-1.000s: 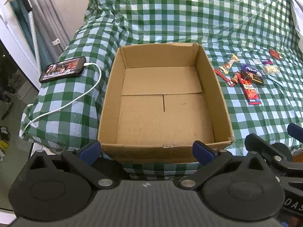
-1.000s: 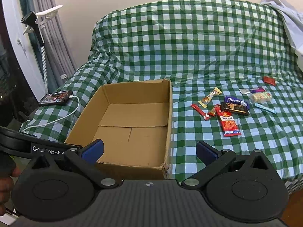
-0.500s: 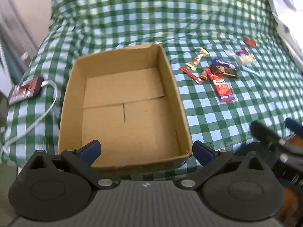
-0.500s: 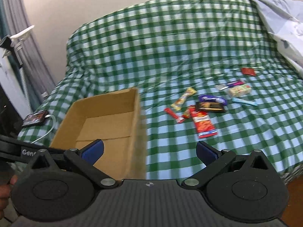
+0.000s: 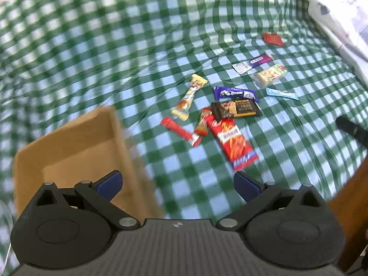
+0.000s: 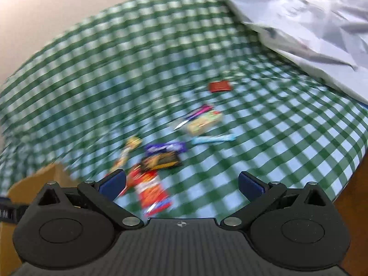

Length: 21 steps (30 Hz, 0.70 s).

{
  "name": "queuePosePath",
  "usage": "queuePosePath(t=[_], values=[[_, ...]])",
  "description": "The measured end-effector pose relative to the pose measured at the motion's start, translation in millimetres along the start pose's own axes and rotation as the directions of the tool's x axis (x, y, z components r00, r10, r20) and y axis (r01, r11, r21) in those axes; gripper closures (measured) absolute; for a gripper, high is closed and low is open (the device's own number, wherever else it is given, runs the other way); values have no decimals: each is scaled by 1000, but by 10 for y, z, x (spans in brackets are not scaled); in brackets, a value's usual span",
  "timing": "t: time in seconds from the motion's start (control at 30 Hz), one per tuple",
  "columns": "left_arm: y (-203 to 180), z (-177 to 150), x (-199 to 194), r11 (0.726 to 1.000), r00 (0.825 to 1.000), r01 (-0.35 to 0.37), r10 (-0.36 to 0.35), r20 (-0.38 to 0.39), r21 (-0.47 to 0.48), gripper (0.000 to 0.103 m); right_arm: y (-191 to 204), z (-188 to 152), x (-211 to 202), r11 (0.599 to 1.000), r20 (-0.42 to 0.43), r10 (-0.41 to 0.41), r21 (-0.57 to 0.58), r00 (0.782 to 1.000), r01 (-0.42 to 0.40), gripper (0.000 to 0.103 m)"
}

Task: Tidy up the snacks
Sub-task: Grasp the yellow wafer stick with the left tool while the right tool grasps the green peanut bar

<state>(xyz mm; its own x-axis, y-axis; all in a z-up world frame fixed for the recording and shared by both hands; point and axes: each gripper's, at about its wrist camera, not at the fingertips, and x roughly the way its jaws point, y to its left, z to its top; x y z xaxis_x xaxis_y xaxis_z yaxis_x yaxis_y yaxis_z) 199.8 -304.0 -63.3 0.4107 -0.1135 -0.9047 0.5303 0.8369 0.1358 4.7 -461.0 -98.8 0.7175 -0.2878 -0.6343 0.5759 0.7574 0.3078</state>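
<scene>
Change: both views have swung right off the box (image 5: 76, 142) onto the snacks (image 5: 230, 112); heavy blur, still moving.
Left gripper (image 5: 177, 181): jaws spread, empty.
Right gripper (image 6: 181, 181): jaws spread, empty, low over the red packet (image 6: 151, 188).
Snacks: loose cluster on the checked cloth (image 5: 115, 46), right of the box; none boxed, as far as the blur shows.
Meaning: approach under way; first pick not yet made.

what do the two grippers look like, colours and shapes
Both look alike. The left gripper has two dark blue finger pads on black linkage arms with silver pivot pins, two round black discs behind them, and a grey ribbed body bearing a small round crosshair mark. The right gripper has the same blue pads, black arms, discs and ribbed grey body.
</scene>
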Motion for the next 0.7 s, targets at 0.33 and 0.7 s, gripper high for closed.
queuePosePath(t=[0.33, 0.7], values=[[-24, 1140, 1762, 992, 993, 71, -80, -88, -102, 0, -366, 732, 2281, 975, -123, -139, 158, 983, 158, 0], [-31, 1376, 2614, 994, 985, 66, -78, -153, -84, 1, -102, 606, 3523, 957, -206, -289, -35, 935, 288, 0]])
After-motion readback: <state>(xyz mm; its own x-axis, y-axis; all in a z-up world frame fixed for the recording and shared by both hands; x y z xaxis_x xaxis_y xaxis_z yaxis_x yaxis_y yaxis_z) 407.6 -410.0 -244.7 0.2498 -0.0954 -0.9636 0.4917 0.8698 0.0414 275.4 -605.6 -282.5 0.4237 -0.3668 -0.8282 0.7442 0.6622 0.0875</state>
